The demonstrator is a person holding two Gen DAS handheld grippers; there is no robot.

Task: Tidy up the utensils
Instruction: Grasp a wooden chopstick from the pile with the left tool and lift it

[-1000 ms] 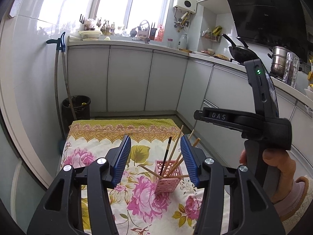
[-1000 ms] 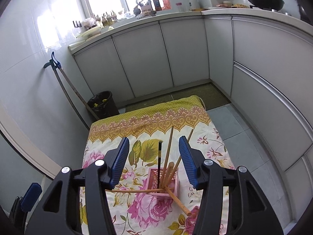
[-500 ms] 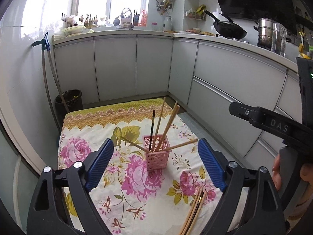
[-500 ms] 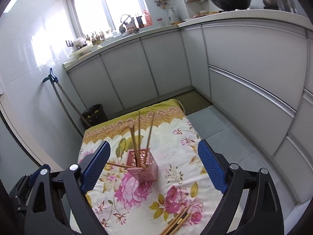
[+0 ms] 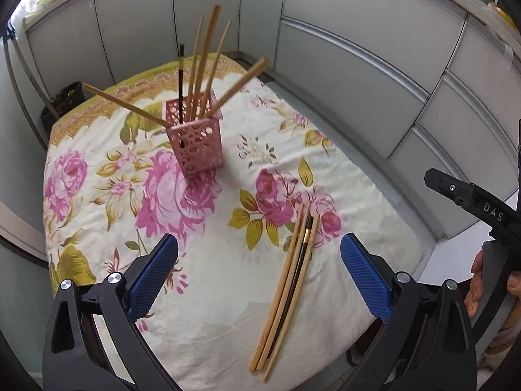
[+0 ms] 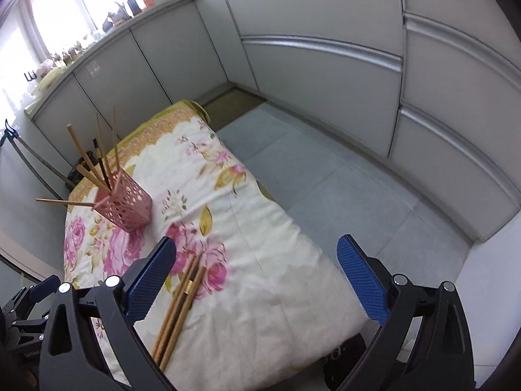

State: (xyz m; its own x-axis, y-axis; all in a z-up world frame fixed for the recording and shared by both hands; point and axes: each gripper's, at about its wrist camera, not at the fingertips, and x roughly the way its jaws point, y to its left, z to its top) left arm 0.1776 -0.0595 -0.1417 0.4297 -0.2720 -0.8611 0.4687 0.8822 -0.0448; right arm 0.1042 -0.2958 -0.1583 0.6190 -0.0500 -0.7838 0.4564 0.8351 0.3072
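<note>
**Left claw** [image 5: 259, 275]: you are holding it with its blue pads spread wide and still parting, nothing between them touching either pad. It is pointing down at the near part of the table, with the loose chopsticks lying on the cloth just inside the right pad's side of the gap.

**Right claw** [image 6: 257, 275]: you are carrying it spread wide too, jaws parting, gripping nothing. It is hanging over the near right edge of the table; the loose chopsticks are lying just beside its left pad, and its right pad is standing out over the grey floor tiles [image 6: 342, 195].

**Loose chopsticks** [image 5: 288, 288]: one bundle, several pale wooden sticks plus one dark stick with a gold band, lying side by side near the near right corner of the table, tips pointing toward the holder. These are waiting to be sorted.

**Pink perforated holder** [image 5: 198, 140]: standing upright toward the far half of the table, well apart from the bundle. It is holding several wooden chopsticks and one dark one; most are standing steeply, two are leaning far out to opposite sides.

**Floral tablecloth** [image 5: 107, 176]: covering the whole table, gold-patterned border along the far edge.

**Progress**: you are looking at a job partly done, judging by the filled holder. Remaining: lifting the bundle and dropping it in; the two leaning sticks are possibly needing straightening.
</note>
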